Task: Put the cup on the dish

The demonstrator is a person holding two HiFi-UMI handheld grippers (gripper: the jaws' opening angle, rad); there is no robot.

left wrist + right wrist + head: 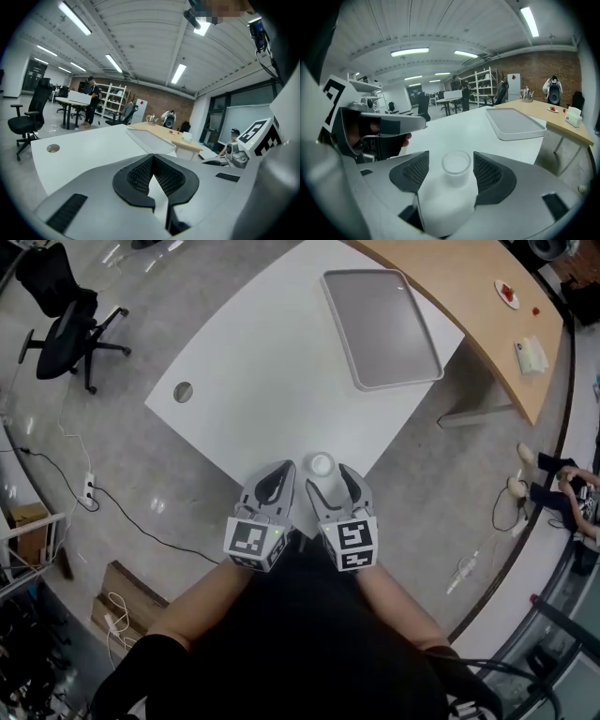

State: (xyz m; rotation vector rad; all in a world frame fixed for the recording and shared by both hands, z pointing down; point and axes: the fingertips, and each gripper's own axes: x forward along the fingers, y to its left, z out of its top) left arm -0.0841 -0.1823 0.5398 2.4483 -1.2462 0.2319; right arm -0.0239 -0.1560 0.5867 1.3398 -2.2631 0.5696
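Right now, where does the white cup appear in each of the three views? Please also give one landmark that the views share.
Head view: the cup stands at the near edge of the table, between the open jaws of the right gripper.
Left gripper view: the cup is not in it.
Right gripper view: low centre, between the jaws.
Shared landmark: the grey tray.

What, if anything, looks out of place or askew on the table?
Nothing spilled or damaged. The cup stands upright between the right gripper's open jaws, close to the table's near corner; the tray lies flat, empty.
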